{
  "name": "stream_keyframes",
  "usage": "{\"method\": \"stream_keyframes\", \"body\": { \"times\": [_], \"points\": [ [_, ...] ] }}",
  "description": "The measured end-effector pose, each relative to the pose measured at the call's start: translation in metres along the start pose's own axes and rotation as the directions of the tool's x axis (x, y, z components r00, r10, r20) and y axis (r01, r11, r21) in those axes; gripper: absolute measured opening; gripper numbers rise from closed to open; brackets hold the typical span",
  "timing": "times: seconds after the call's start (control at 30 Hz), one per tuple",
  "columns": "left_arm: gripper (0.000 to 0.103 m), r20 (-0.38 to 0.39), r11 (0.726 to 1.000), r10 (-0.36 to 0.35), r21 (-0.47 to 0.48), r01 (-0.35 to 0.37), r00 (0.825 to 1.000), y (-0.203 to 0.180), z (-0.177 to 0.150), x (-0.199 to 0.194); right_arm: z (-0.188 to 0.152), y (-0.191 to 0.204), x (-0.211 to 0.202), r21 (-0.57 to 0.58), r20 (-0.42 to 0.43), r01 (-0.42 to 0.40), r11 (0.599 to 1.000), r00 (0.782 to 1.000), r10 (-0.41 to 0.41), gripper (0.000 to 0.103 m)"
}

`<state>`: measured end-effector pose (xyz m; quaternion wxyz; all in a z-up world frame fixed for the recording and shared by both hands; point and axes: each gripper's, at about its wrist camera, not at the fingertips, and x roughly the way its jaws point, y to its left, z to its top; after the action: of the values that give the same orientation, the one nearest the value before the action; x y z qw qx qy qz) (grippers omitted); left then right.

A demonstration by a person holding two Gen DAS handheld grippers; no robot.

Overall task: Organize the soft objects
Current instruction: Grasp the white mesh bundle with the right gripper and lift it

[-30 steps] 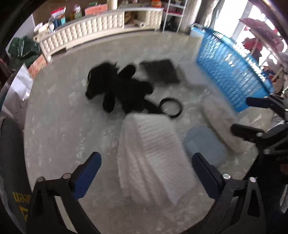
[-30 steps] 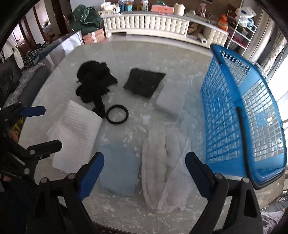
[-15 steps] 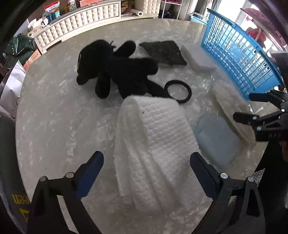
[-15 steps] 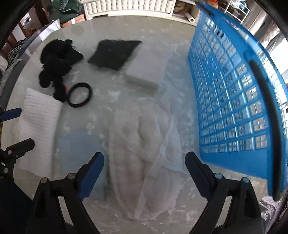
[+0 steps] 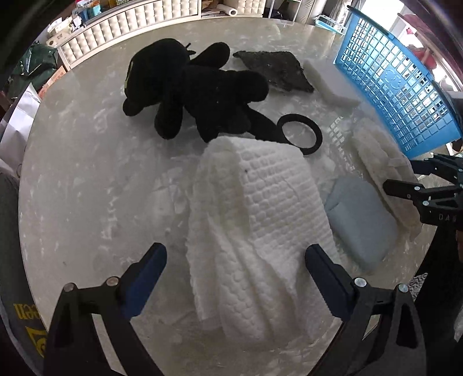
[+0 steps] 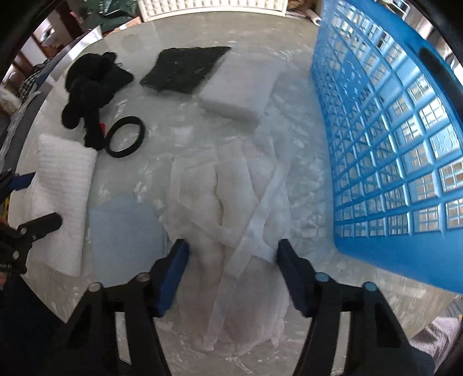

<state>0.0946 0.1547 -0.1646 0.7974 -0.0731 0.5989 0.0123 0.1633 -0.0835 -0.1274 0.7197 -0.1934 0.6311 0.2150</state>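
A white waffle towel [image 5: 254,219] lies on the round marble table [image 5: 86,173], and my left gripper [image 5: 235,260] is open with its fingers on either side of the towel's near end. A pale gauzy cloth [image 6: 231,208] lies beside the blue basket [image 6: 390,130]; my right gripper [image 6: 231,254] is open, its fingers astride the cloth's near part. A light blue folded cloth [image 6: 124,237] sits between the two. A black plush toy [image 5: 196,84], a black ring [image 5: 301,133], a dark mat [image 5: 275,69] and a white foam pad [image 6: 240,89] lie farther back.
The blue basket [image 5: 396,86] stands on the table's right side. A white tufted cabinet [image 5: 130,26] with clutter runs behind the table. The table's near edge is close to both grippers. The right gripper shows at the right in the left wrist view [image 5: 405,176].
Both grippers have moved forward and down toward the table. The right gripper's fingers have narrowed around the gauzy cloth. The left gripper now straddles the white towel.
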Motion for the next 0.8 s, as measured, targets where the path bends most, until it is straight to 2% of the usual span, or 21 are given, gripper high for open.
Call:
{"method": "stream_keyframes", "body": {
  "times": [0.03, 0.1, 0.17, 0.4, 0.57, 0.73, 0.8],
  "points": [
    [0.097, 0.000, 1.000, 0.003, 0.002, -0.003, 1.000, 0.000, 0.000, 0.001, -0.002, 0.004, -0.002, -0.015, 0.006, -0.004, 1.000, 1.000, 0.004, 0.047],
    [0.097, 0.003, 1.000, 0.007, 0.010, -0.007, 1.000, -0.003, 0.000, 0.004, -0.006, 0.012, -0.003, -0.029, 0.009, -0.010, 1.000, 1.000, 0.011, 0.033],
    [0.097, -0.004, 1.000, 0.008, 0.006, -0.008, 1.000, -0.006, 0.001, 0.007, -0.004, 0.018, -0.004, -0.042, 0.006, -0.014, 0.999, 1.000, 0.014, 0.026],
    [0.097, -0.012, 1.000, -0.009, -0.013, 0.009, 1.000, -0.004, -0.001, 0.011, -0.001, 0.026, -0.018, -0.064, 0.019, -0.006, 0.998, 1.000, 0.007, 0.022],
    [0.097, -0.015, 1.000, -0.005, -0.016, 0.005, 1.000, -0.001, -0.002, 0.012, -0.002, 0.022, -0.056, -0.099, 0.054, -0.027, 0.995, 0.998, 0.032, 0.022],
    [0.103, -0.032, 1.000, 0.013, -0.021, -0.014, 0.999, -0.004, 0.001, 0.019, 0.003, 0.010, -0.106, -0.142, 0.109, 0.002, 0.990, 0.994, 0.014, 0.022],
    [0.103, -0.035, 1.000, 0.015, -0.023, -0.016, 0.999, -0.005, 0.003, 0.022, 0.007, 0.004, -0.124, -0.162, 0.138, 0.037, 0.986, 0.990, -0.015, 0.022]
  ]
}}
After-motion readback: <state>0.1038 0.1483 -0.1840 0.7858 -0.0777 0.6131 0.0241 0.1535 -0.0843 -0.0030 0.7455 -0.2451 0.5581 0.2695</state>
